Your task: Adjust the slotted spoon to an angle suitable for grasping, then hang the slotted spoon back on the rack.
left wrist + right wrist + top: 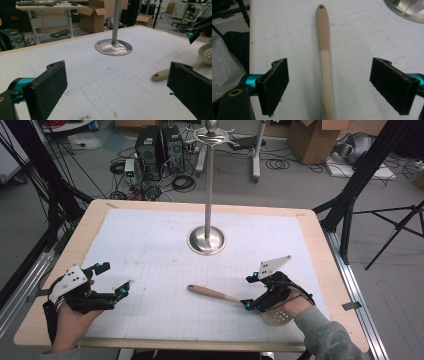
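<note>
The slotted spoon (235, 299) lies flat on the white gridded mat (160, 250) that covers my table (320, 250), toward the near right part of it, with its wooden handle pointing left and its perforated bowl at the right end, partly under my right hand.

Going from the left: my left tool (112, 281) sits near the left edge of the mat, held just above the surface, its jaws spread wide with nothing between them. In the left gripper view its two black pads (47, 87) frame bare mat, and the spoon's handle end (160, 74) with its small hole lies just off the right pad, not touching it.

Farther back, at the middle of the table, stands the steel stand (206, 240), a round base with an upright pole, well apart from both tools.

On the right, my right tool (248, 291) hangs over the spoon's handle, jaws wide open, one on each side of it. In the right gripper view the handle (324, 50) runs straight up between the pads (275, 85), apart from both; I have hold of nothing.
</note>
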A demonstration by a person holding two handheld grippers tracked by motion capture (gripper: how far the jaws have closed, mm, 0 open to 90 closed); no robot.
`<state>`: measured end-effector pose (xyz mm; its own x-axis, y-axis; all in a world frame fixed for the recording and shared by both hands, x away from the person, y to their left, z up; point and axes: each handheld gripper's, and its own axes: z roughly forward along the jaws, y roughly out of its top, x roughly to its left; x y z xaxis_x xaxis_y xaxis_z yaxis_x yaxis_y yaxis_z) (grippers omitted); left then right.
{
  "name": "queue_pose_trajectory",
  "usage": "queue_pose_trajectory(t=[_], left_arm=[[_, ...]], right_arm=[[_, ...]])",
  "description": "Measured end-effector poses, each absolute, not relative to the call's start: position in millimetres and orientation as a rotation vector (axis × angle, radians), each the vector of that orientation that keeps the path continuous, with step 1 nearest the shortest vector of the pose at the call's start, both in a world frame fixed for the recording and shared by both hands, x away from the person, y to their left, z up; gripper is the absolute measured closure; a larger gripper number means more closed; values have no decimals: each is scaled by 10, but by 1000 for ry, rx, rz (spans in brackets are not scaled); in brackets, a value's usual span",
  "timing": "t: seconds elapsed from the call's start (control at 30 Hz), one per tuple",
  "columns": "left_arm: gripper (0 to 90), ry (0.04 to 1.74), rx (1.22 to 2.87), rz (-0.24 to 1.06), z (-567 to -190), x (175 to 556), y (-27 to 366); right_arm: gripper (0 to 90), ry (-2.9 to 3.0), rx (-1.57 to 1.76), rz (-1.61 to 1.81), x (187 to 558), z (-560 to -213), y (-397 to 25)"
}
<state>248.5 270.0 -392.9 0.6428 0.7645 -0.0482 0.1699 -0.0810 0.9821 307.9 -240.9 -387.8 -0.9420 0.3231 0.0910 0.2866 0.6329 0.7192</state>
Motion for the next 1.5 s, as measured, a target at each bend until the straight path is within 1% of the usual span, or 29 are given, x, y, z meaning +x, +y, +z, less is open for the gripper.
queue_pose_trajectory(t=[0.5, 0.93, 1.23, 1.33, 1.5], left_arm=[[33, 783, 1610, 598, -3914, 2452, 2700], [33, 769, 1622, 591, -3911, 2473, 2634], [33, 761, 1629, 581, -3915, 2500, 2605], [33, 762, 1625, 579, -3916, 2507, 2590], [33, 755, 1632, 577, -3915, 2509, 2566]], right_arm=[[151, 2843, 472, 1128, 3103, -3920, -2395], [158, 2910, 440, 1000, 3114, -4020, -2296], [233, 2949, 491, 892, 3113, -4081, -2298], [289, 2962, 481, 859, 3111, -4100, -2286], [352, 2971, 484, 815, 3104, -4126, -2255]])
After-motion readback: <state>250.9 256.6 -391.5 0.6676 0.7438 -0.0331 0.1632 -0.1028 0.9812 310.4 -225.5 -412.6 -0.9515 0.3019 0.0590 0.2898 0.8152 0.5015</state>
